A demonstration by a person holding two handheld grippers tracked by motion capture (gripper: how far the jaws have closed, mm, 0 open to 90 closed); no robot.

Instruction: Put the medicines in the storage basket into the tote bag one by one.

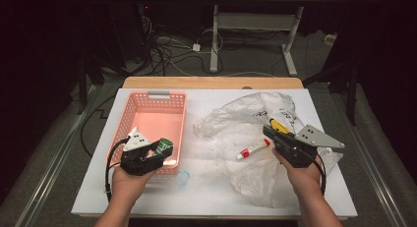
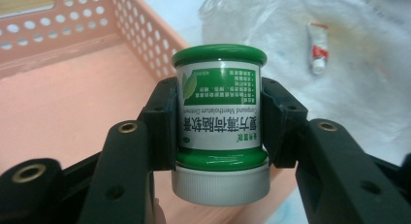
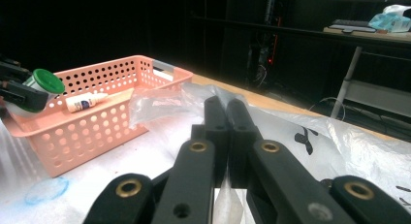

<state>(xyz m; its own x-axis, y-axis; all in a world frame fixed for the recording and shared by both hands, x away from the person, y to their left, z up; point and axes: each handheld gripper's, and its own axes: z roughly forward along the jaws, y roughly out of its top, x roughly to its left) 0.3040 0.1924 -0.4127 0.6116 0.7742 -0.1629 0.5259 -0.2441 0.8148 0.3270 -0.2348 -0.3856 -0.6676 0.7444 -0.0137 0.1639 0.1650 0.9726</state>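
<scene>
In the high view, the person's left hand comes in at about 7 o'clock of the table and carries the left gripper, whose jaws pinch a green jar by its sides. The left gripper view shows the jar clamped between the two black pads, its white cap toward the camera and its green base pointing away, with the label upside down. The jar hangs over the near right corner of the pink basket, just above the basket's rim.

At about 5 o'clock the right hand bears the right gripper; the right gripper view shows its jaws pressed together with nothing between them, above the clear plastic bag.

Near the table's middle, a small white tube with a red cap lies on the crumpled bag, just left of the right gripper. A faint blue smudge marks the white table near the basket's front corner.

Farther off, in the right gripper view, a small white bottle lies inside the basket.
</scene>
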